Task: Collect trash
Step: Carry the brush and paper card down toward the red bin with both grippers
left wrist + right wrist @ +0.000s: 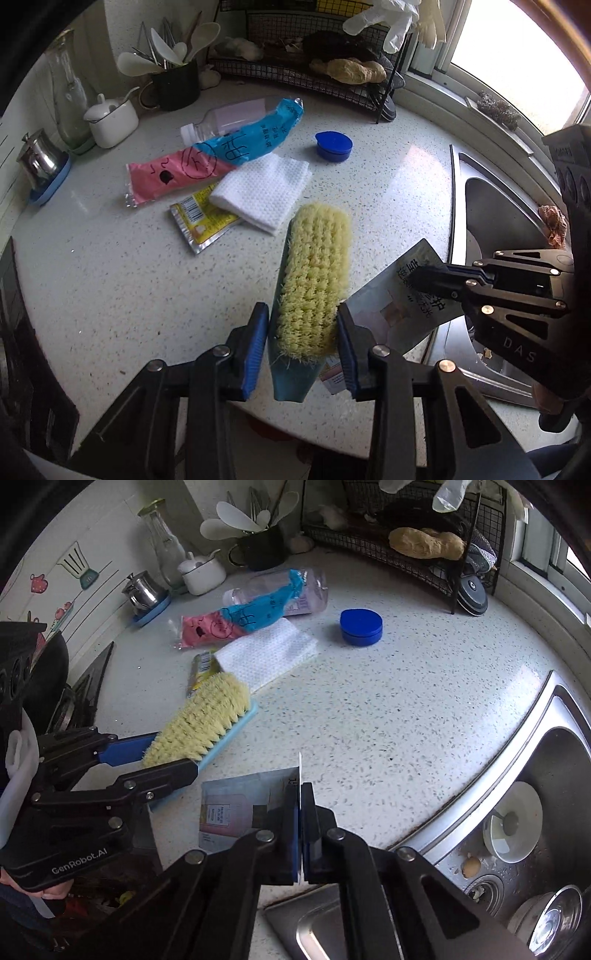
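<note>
My left gripper (301,314) is shut on a scrub brush (314,258) with yellow bristles and a teal back, held a little above the speckled counter (110,295). My right gripper (300,794) is shut on the edge of a flat silver packet (236,805), which hangs beside the brush (207,716). In the left wrist view that packet (388,310) sits in the right gripper (421,275) at the counter's edge by the sink. Farther back lie a pink and blue wrapper (207,162), a clear plastic bottle (229,118), a yellow sachet (201,221) and a folded white cloth (266,192).
A blue round tin (361,626) stands alone mid-counter. The steel sink (554,757) on the right holds bowls and scraps. A black wire rack (314,74), a cup of utensils (175,85), a white lidded pot (110,118) and a steel jug (40,158) line the back wall.
</note>
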Action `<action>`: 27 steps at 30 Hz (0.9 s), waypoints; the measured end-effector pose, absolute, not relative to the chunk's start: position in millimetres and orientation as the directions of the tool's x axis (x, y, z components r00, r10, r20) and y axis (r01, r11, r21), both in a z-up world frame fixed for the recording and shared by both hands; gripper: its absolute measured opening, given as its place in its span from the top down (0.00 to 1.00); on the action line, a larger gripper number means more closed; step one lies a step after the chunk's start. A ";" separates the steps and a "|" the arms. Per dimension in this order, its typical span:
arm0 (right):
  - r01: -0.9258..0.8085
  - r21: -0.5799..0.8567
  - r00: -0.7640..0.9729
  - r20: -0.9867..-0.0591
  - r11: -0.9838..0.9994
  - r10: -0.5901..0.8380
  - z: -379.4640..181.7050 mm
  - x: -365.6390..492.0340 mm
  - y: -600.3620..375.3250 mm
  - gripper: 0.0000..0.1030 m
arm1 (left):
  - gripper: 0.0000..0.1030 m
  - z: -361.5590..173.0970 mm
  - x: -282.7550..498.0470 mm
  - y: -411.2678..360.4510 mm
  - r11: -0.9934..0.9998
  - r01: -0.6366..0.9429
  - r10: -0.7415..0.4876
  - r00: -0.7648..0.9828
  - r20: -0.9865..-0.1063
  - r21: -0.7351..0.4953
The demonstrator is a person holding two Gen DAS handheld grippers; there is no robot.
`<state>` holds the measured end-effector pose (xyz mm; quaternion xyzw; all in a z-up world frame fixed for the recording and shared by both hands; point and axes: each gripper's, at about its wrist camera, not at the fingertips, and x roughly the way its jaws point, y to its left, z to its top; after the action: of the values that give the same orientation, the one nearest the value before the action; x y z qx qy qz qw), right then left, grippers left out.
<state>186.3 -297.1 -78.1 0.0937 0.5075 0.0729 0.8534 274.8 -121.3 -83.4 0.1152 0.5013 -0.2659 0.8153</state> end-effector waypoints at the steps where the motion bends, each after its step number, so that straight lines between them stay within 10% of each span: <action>1: -0.043 0.234 0.481 -0.847 0.971 0.226 -73.6 181.5 -289.6 0.99 | 0.67 -80.8 269.7 -111.8 0.840 0.537 -0.314 0.369 -0.875 -0.076; 27: -0.341 0.084 0.414 -0.881 0.936 0.230 -108.7 49.2 -90.9 0.99 | 0.67 -149.5 70.7 101.6 0.968 0.176 -0.229 0.352 -0.908 -0.177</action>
<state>49.2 -90.9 -108.7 -0.0538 0.5139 0.1700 0.8391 70.7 101.6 -149.5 -0.0241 0.5559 -0.1233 0.8217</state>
